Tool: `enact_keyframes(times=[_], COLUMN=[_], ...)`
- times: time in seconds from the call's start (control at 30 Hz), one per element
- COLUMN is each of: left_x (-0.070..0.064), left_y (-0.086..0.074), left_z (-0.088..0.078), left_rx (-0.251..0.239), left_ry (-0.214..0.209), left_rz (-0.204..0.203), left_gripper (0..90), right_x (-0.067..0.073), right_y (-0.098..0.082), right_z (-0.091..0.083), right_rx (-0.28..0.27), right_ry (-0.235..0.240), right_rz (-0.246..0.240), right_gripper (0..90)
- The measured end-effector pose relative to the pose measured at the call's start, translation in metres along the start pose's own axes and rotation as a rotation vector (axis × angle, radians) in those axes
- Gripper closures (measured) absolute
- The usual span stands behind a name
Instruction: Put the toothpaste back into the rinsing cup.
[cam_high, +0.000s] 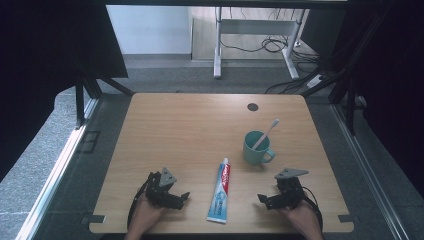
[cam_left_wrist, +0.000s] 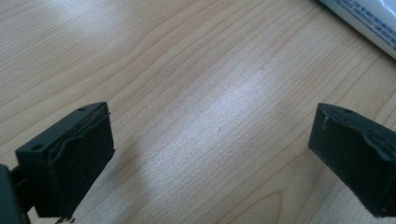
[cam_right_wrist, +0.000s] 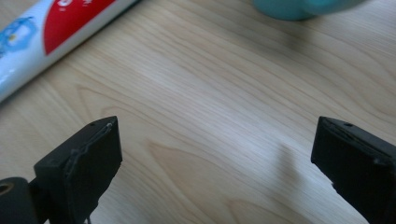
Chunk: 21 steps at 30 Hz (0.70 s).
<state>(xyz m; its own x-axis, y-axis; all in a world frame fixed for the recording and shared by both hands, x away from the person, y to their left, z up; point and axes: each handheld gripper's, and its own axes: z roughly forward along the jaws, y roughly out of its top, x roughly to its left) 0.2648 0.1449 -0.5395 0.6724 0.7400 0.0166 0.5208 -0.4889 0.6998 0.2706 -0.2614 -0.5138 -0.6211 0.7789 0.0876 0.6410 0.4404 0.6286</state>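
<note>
We see the toothpaste tube (cam_high: 220, 192) lying between our two tongs near the surface's front edge, long axis running front to back, both left tongs (cam_high: 181, 198) and right tongs (cam_high: 263, 200) spread apart, about equally near.

A pale wood worktop (cam_high: 200, 125) stands on grey carpet (cam_high: 45, 150). Beyond it are a white desk frame (cam_high: 250, 30) with tangled cables (cam_high: 272, 45), a white wall (cam_high: 150, 30) and dark curtains (cam_high: 50, 45) either side.

The high view looks forward and down over the whole surface (cam_high: 200, 120), while both gripper views skim it closely, sharing the toothpaste tube (cam_high: 220, 192).
</note>
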Motion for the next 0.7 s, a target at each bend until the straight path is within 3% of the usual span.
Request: enact_keyframes(times=[0.3,0.7], left_x=[0.0,0.002], left_y=[-0.001,-0.002], left_z=[-0.002,-0.004], left_rx=[-0.008,-0.012], left_ry=[-0.002,0.004], left_rz=[0.008,0.007], left_gripper=[0.2,0.4], right_x=[0.023,0.046], right_y=[0.025,0.056], right_z=[0.014,0.033], right_rx=[0.078,0.174], right_ry=[0.06,0.099], right_rz=[-0.033,-0.083], right_gripper=[2.2,4.0])
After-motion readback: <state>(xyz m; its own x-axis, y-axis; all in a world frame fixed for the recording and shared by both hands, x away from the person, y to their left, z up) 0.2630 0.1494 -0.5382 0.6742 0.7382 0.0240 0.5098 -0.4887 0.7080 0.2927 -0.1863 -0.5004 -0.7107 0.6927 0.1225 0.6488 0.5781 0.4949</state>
